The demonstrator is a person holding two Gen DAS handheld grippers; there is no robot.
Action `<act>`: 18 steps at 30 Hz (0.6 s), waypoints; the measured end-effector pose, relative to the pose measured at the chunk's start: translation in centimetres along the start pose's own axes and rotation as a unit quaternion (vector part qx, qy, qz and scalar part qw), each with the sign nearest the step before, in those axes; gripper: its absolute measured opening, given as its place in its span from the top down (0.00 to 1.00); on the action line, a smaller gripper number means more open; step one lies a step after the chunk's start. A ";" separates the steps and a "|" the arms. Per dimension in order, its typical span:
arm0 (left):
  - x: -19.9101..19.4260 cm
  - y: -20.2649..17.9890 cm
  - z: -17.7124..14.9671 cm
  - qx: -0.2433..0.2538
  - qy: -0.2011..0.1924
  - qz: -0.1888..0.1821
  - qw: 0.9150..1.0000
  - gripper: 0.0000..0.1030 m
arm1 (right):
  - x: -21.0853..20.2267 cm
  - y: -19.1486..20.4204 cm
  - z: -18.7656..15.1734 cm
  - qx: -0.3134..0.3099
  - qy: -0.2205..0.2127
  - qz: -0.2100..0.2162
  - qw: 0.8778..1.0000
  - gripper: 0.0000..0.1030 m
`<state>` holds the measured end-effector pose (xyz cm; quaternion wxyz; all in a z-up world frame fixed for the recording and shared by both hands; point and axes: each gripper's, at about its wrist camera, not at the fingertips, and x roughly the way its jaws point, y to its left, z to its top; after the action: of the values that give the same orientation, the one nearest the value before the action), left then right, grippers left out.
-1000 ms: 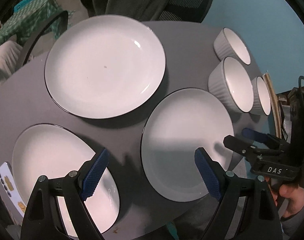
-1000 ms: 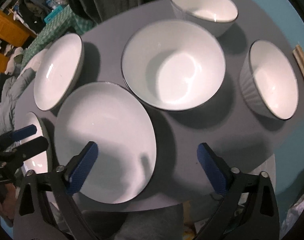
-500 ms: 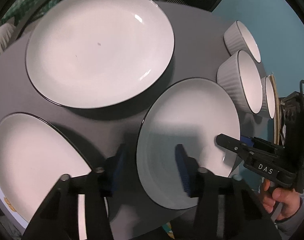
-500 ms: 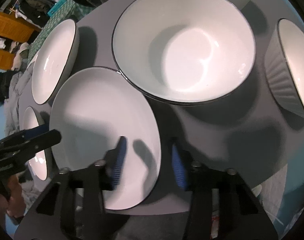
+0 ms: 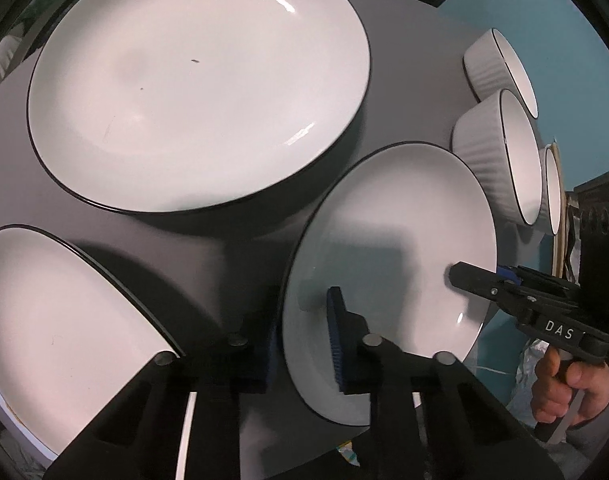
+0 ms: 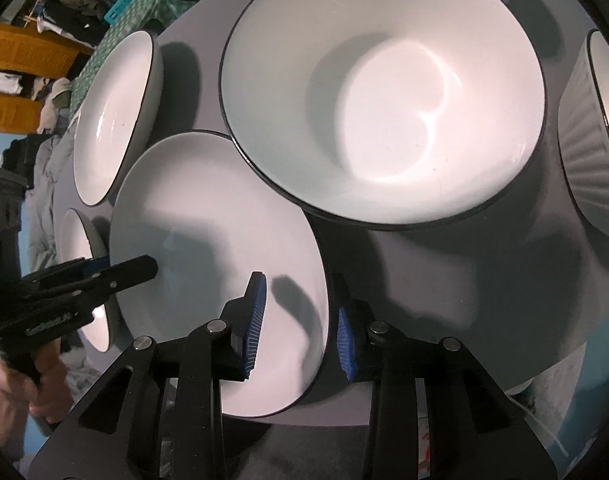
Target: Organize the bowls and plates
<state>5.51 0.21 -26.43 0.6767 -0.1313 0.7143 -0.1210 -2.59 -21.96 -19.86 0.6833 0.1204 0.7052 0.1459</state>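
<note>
A small white plate [image 5: 392, 248] with a dark rim lies near the front edge of the round grey table [image 5: 240, 248]. My left gripper [image 5: 302, 320] straddles its left rim, one blue pad inside the plate and one outside. Its jaws are closing and pinch the rim. In the right wrist view the same plate [image 6: 208, 216] has its right rim between the pads of my right gripper [image 6: 298, 300]. Those jaws are also closing, with a small gap still showing at the inner pad. Each gripper shows in the other's view: right gripper [image 5: 482, 274], left gripper [image 6: 124, 266].
A large plate [image 5: 200, 88] lies behind and another plate [image 5: 56, 312] at the left. A wide bowl [image 6: 384, 92] touches the small plate's far edge. Ribbed bowls [image 5: 488, 152] [image 5: 492, 68] [image 6: 588, 152] line the right. A person's hands [image 5: 564, 380] [image 6: 16, 384] hold the grippers.
Both grippers have come down onto the small plate from opposite sides. Their jaws went from wide open to nearly closed around its rim.
</note>
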 end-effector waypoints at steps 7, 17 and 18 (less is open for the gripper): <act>-0.6 1.2 0.1 -0.003 0.016 -0.008 1.000 0.83 | 0.2 0.1 0.9 0.000 0.006 -0.003 1.000 0.78; -0.5 0.9 -0.7 0.005 0.034 0.009 0.999 0.83 | 1.5 2.3 2.8 0.000 0.021 0.005 1.000 0.86; -0.3 0.6 -0.9 0.003 0.037 0.009 0.999 0.83 | 1.5 2.5 2.8 0.000 0.023 0.006 1.000 0.86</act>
<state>4.64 0.85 -26.30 0.6510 -0.1181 0.7398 -0.1221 0.10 -18.97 -20.41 0.6661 0.1213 0.7200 0.1525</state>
